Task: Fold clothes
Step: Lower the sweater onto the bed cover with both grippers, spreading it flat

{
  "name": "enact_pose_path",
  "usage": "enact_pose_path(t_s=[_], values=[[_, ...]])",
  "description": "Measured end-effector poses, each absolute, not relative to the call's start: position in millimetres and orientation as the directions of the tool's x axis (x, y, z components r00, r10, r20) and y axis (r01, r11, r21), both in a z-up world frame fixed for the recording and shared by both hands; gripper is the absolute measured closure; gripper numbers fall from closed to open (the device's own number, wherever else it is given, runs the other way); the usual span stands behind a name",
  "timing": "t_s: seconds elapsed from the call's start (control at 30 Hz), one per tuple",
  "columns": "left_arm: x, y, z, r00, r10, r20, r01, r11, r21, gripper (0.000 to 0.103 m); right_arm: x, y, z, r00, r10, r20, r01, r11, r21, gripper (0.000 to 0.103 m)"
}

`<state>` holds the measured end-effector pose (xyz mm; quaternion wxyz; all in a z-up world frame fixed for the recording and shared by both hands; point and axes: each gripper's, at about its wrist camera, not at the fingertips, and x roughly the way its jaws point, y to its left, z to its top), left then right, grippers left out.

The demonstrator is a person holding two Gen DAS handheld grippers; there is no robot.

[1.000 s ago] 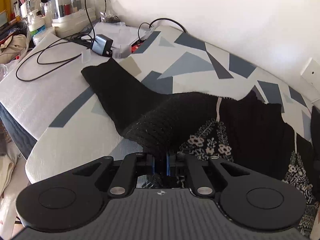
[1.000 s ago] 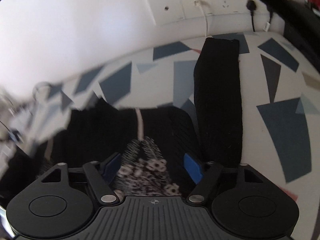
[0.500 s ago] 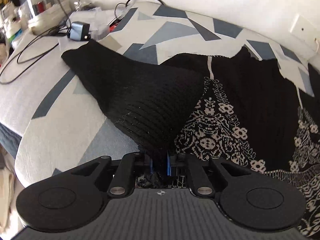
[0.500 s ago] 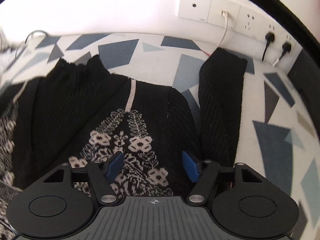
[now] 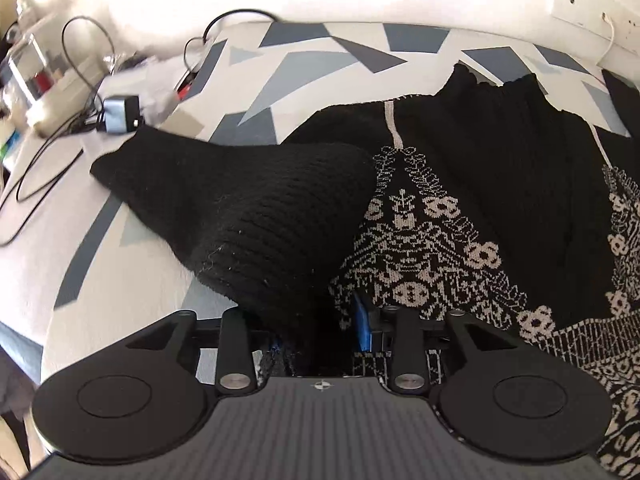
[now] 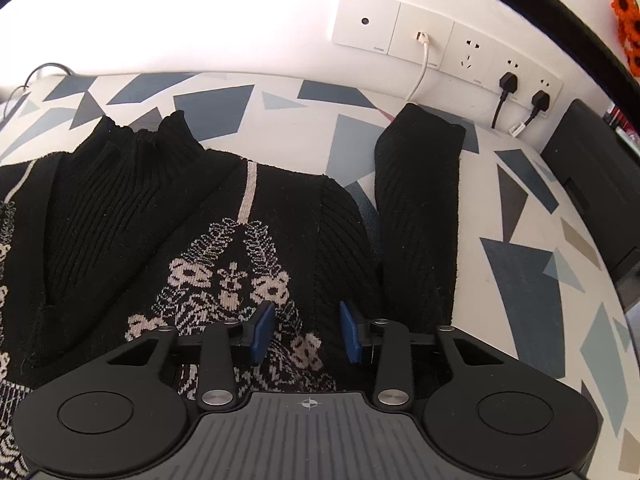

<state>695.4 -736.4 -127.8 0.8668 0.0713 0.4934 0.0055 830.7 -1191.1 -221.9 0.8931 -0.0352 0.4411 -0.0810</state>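
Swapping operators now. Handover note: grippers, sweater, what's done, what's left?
Left gripper: jaws apart, left sleeve bunched between them; grip unclear.
Right gripper: open, empty, over the sweater chest.
Sweater lies face up on the patterned bedcover, collar toward the wall.
Done: left sleeve partly drawn toward the body.
Left: lay it flat across the chest, fold in the right sleeve, which lies straight beside the body, then fold the body.

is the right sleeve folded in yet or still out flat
Still out. The right sleeve lies straight on the table beside the sweater body, reaching toward the wall; the open right tongs hold nothing.
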Motion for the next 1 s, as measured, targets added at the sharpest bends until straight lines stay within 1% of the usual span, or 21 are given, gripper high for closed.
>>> enact_pose_path(t_s=[0.23,0.47,0.6,0.67,0.87,1.0], values=[[725.4,-750.2,-128.0,0.492,0.097,-0.865,0.101,0.981,0.167,0.07,843.7,-1185.1,-226.5,0.611,-0.201,-0.766,0.154,0.979,-0.133,0.072],[762.7,-762.1,-128.3,0.498,0.076,-0.864,0.107,0.983,0.149,0.07,864.1,-1188.9,-225.4,0.601,-0.19,-0.776,0.154,0.981,-0.121,0.072],[783.0,-762.4,-128.8,0.504,0.065,-0.861,0.098,0.986,0.132,0.069,889.7,-1189.3,-225.9,0.589,-0.188,-0.786,0.136,0.982,-0.133,0.072],[792.7,-762.2,-129.9,0.511,0.061,-0.857,0.098,0.987,0.129,0.069,904.7,-1189.2,-226.7,0.583,-0.182,-0.792,0.119,0.983,-0.138,0.073],[820.7,-759.0,-132.1,0.53,0.05,-0.846,0.094,0.989,0.117,0.067,948.7,-1194.7,-227.0,0.577,-0.178,-0.797,0.146,0.983,-0.113,0.073],[836.4,-758.3,-133.2,0.542,0.049,-0.839,0.088,0.989,0.115,0.065,975.0,-1193.8,-227.6,0.576,-0.179,-0.798,0.153,0.982,-0.111,0.076]])
